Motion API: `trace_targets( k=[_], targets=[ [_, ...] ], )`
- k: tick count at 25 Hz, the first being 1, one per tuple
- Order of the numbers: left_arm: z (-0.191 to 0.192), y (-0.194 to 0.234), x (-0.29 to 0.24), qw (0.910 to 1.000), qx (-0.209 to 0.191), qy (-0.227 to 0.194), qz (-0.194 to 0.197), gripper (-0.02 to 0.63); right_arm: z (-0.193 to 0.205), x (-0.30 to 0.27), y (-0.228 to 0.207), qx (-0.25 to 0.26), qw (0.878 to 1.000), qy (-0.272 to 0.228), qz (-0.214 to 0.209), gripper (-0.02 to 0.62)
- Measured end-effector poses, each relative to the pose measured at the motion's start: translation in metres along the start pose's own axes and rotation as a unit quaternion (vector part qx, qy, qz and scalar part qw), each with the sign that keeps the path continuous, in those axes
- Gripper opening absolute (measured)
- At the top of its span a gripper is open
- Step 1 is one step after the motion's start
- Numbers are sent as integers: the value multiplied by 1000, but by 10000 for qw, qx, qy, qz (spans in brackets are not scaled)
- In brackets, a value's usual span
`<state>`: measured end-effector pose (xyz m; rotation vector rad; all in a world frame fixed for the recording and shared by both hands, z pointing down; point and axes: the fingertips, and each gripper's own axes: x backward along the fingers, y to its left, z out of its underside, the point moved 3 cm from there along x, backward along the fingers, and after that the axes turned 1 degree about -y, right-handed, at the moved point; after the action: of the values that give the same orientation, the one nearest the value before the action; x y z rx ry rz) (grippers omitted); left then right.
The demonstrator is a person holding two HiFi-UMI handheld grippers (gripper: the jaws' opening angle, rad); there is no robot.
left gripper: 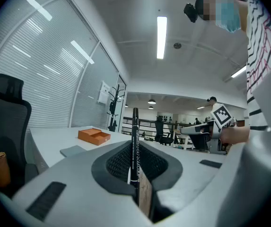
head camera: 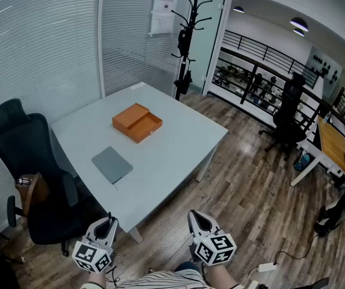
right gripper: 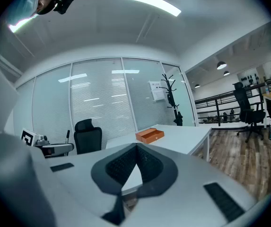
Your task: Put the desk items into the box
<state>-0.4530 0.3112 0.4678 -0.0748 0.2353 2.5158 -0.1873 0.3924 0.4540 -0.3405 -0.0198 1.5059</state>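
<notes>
An open orange box [head camera: 137,122] sits on the pale table [head camera: 178,155], with a flat grey notebook [head camera: 112,164] nearer to me. Both grippers hover low in front of the table's near corner, well short of the items. My left gripper [head camera: 106,226] is shut on a black pen [left gripper: 135,141], which stands up between the jaws. In the left gripper view the orange box [left gripper: 93,135] and the notebook [left gripper: 74,150] lie far ahead. My right gripper [head camera: 198,219] is shut, its tips [right gripper: 136,146] meeting with nothing held. The orange box [right gripper: 150,135] shows small in the right gripper view.
A black office chair [head camera: 31,167] stands at the table's left side. A coat rack [head camera: 187,41] is behind the far corner by the glass wall. Wooden floor spreads to the right, with another chair [head camera: 289,116] and desk [head camera: 335,146] beyond.
</notes>
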Motion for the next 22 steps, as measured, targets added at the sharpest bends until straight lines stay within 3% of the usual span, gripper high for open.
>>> trace_targets(
  k=[10, 22],
  targets=[
    [3, 7, -51, 9999, 29, 51, 130, 34, -4, -41, -29, -5, 9999, 143, 29, 26],
    [-7, -21, -169, 9997, 34, 7, -238, 34, -24, -97, -133, -30, 9973, 476, -557, 26]
  ],
)
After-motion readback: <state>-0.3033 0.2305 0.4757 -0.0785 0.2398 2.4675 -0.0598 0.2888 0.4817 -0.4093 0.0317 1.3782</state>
